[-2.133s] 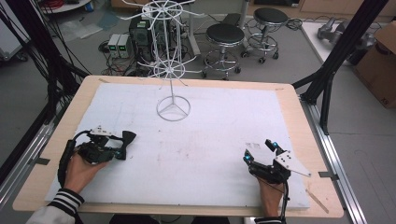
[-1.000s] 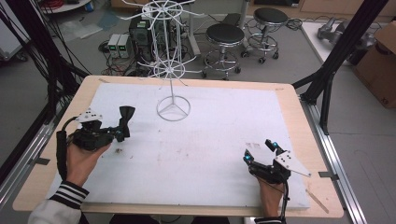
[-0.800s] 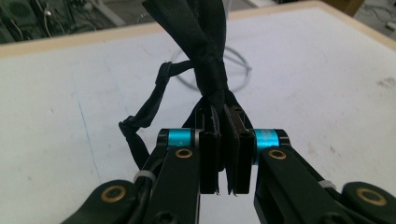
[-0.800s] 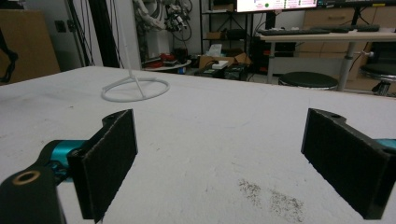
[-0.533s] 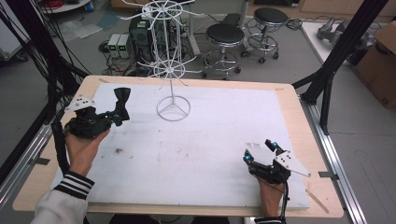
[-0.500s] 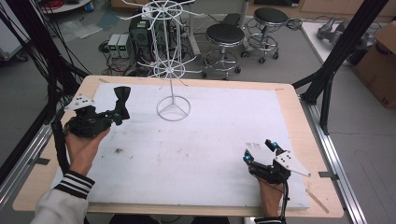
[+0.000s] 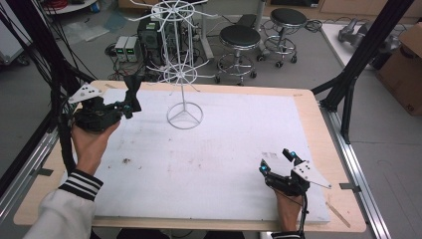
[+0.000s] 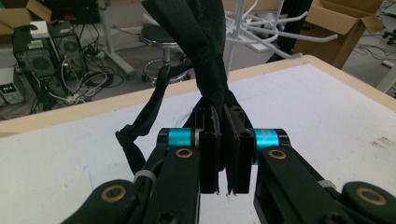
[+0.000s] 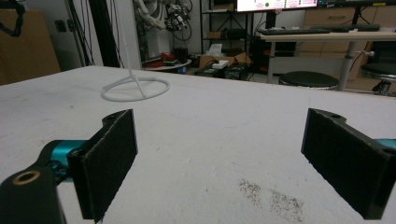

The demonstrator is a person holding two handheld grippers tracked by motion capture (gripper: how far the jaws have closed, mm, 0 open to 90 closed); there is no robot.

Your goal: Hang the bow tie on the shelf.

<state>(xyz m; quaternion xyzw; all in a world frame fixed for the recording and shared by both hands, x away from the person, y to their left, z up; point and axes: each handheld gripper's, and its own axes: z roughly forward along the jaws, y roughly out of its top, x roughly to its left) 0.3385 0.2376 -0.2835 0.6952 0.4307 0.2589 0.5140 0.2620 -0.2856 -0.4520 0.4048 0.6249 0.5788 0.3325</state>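
Observation:
My left gripper (image 7: 129,105) is held above the table's far left part, and a hand grips its body. It is shut on a black fabric strap (image 7: 133,87) that sticks up past the jaws. In the left gripper view the strap (image 8: 205,42) is pinched between the pads (image 8: 210,154), and a loop of it hangs down on the left. A white wire rack (image 7: 183,59) stands just right of the strap, on a ring base (image 7: 185,117). My right gripper (image 7: 277,160) rests on the white board near the front right, open, with nothing between its pads (image 9: 109,158).
The white board (image 7: 224,144) lies on a wooden table (image 7: 323,129) with metal rails along its sides. The rack's ring base (image 9: 135,88) stands far ahead of the right gripper. Stools (image 7: 240,37), computer boxes and cables are on the floor beyond the far edge.
My left gripper has lifted off the board and moved up and toward the far side, closer to the wire rack, carrying the black strap. The right gripper has stayed put.

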